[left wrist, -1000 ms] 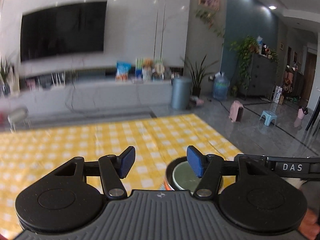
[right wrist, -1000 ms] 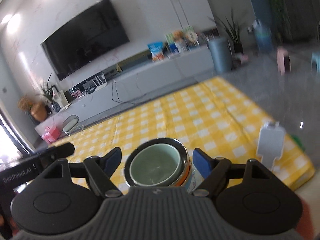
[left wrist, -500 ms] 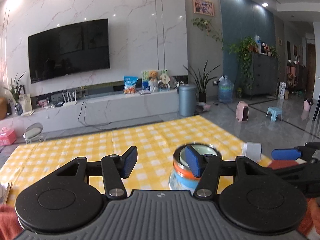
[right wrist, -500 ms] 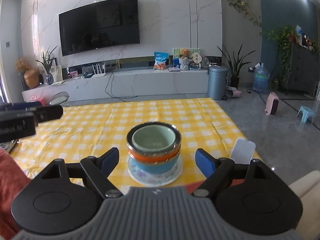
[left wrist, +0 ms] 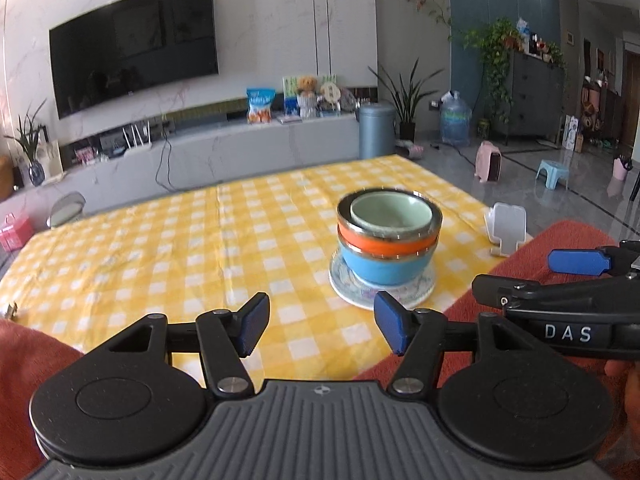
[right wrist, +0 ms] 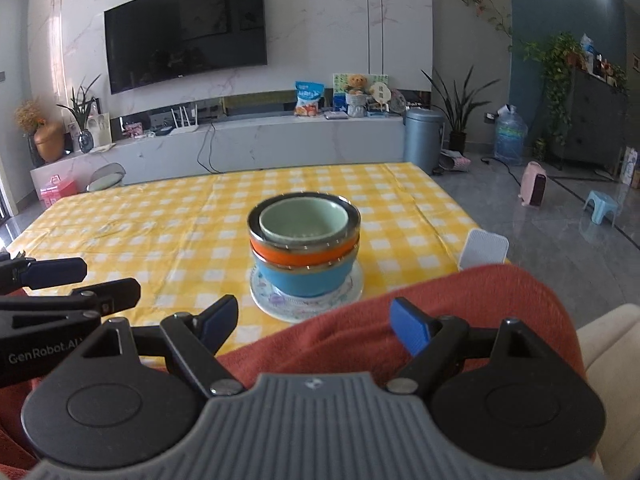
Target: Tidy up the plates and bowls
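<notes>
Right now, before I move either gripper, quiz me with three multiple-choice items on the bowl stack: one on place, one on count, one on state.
1. The blue bowl sits:
A on the patterned plate
B on the floor
C beside the plate

2. Bowls in the stack:
A one
B three
C five

3. The left gripper and right gripper are:
A both shut on bowls
B both open and empty
C one holding the plate

Key: 1 A, plate rim shows around its base. 2 B, blue, orange bowl, green bowl. 3 B, jaws apart, nothing between.

A home living room is indicated by the wall-mounted television (right wrist: 186, 26), low media console (right wrist: 256, 140), and houseplants (right wrist: 564, 76).
</notes>
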